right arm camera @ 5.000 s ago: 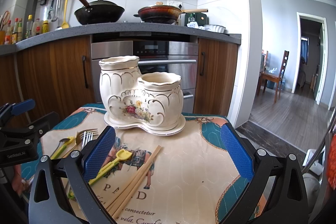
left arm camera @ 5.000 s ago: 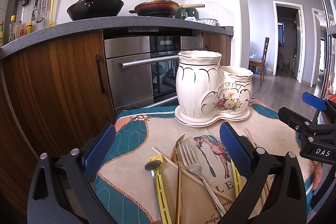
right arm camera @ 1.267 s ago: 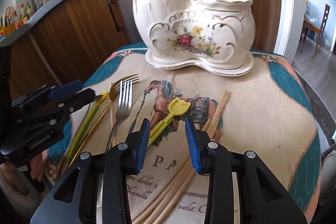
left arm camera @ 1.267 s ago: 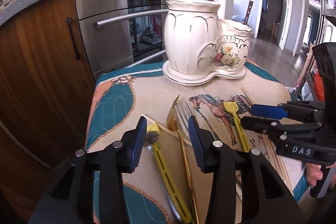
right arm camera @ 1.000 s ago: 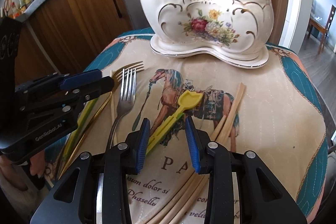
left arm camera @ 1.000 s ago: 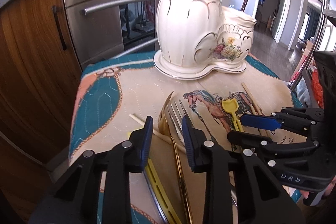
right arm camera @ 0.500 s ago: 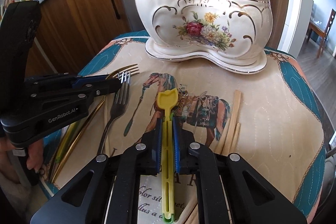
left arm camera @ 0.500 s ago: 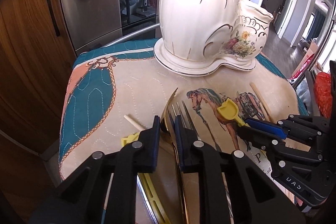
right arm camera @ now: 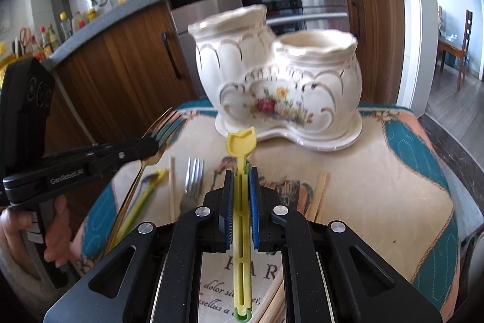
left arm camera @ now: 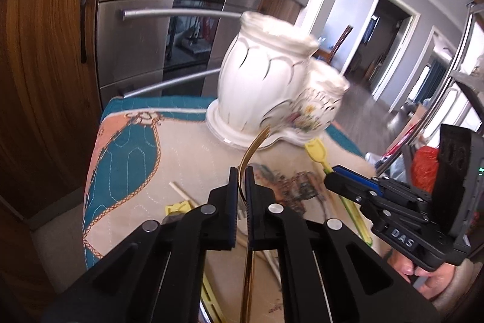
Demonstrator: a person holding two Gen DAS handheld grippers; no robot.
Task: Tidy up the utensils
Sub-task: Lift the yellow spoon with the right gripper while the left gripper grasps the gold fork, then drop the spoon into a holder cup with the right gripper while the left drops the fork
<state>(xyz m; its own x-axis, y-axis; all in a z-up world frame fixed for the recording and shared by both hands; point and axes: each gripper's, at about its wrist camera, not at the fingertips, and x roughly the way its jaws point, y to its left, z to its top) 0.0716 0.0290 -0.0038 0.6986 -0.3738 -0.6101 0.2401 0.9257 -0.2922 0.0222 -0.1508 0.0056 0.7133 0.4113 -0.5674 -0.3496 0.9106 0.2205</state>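
Your left tool (left arm camera: pixel 241 196) is clamped on the gold fork (left arm camera: pixel 252 146): handle runs back between the jaws, tines curve up ahead of the tips, lifted off the cloth. From the right wrist view the same left tool (right arm camera: pixel 142 152) comes in from the left with the gold fork (right arm camera: pixel 165 123) tines sticking out past its tip, raised.

Your right tool (right arm camera: pixel 241 196) is clamped on the yellow spoon (right arm camera: pixel 241 143); the handle passes between the blue pads (right arm camera: pixel 253 202) and the scoop end points straight ahead at the ceramic holder (right arm camera: pixel 281 87). In the left wrist view your right tool (left arm camera: pixel 351 186) sits to the right, with the yellow spoon (left arm camera: pixel 316 149) poking out ahead of it.

The holder (left arm camera: pixel 272 87) stands ahead of both tools on its base plate, two compartments, the taller on the left, flower print on the front. It looks blurred.

Left lying on the cloth (right arm camera: pixel 378 186): a silver fork (right arm camera: pixel 193 177) just left of your right tool, a second yellow-green utensil (right arm camera: pixel 145 192) further left, and chopsticks (right arm camera: pixel 317 196) just right of the tool. One single chopstick (right arm camera: pixel 172 186) lies beside the silver fork.

The cloth covers the desk; wood cabinets (right arm camera: pixel 121 74) and an oven (left arm camera: pixel 145 35) behind.
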